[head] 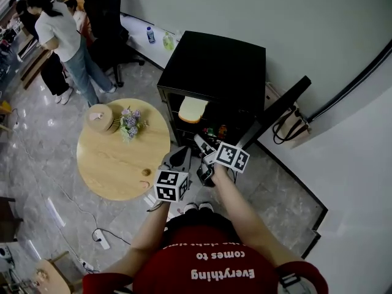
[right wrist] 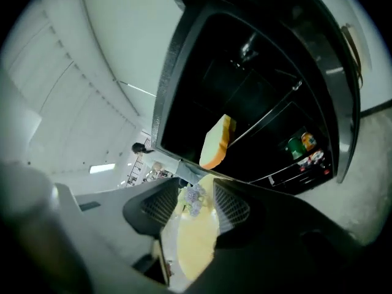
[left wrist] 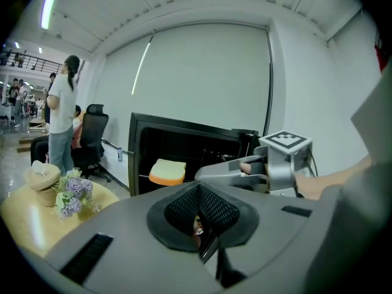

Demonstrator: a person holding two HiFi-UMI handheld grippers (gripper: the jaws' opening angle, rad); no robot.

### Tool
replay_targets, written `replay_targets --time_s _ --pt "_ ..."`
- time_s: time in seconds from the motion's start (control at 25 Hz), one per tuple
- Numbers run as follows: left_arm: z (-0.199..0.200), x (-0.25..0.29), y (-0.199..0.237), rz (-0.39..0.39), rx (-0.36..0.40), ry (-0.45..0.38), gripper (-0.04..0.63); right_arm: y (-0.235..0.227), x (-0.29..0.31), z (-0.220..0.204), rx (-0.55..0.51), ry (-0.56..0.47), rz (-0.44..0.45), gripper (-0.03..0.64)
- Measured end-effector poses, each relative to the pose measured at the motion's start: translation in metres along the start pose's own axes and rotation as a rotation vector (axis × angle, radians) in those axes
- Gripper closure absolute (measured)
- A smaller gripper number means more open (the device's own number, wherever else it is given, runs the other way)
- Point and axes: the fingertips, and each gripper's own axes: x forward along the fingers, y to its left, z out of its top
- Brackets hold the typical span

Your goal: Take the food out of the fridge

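The black fridge stands with its door swung open to the right. A slice of bread with an orange crust lies on its upper shelf, also clear in the left gripper view and the right gripper view. Small cans and packets sit on a lower shelf. My right gripper is just outside the fridge opening, rolled over, open and empty. My left gripper hangs lower and to the left, its pads together with nothing held.
A round wooden table stands left of the fridge with purple flowers, a stacked woven dish and a small object. People and an office chair are at the back left. A power strip lies on the floor.
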Motion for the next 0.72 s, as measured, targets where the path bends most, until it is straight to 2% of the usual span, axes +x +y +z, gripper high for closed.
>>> replay_targets --time_s 0.12,0.24,0.4,0.72 --pt "0.001 -0.002 0.011 0.017 -0.008 0.001 0.589 -0.017 0.022 0.007 0.113 -0.005 -0.001 0.456" --pt "-0.003 -0.005 0.021 0.033 -0.017 0.014 0.589 -0.034 0.038 0.011 0.184 -0.011 -0.035 0.456" --pt "-0.008 -0.009 0.034 0.052 -0.028 0.029 0.589 -0.046 0.053 0.021 0.227 -0.036 -0.075 0.456" --pt "-0.013 -0.009 0.049 0.071 -0.044 0.043 0.589 -0.05 0.083 0.033 0.3 -0.038 -0.081 0.456"
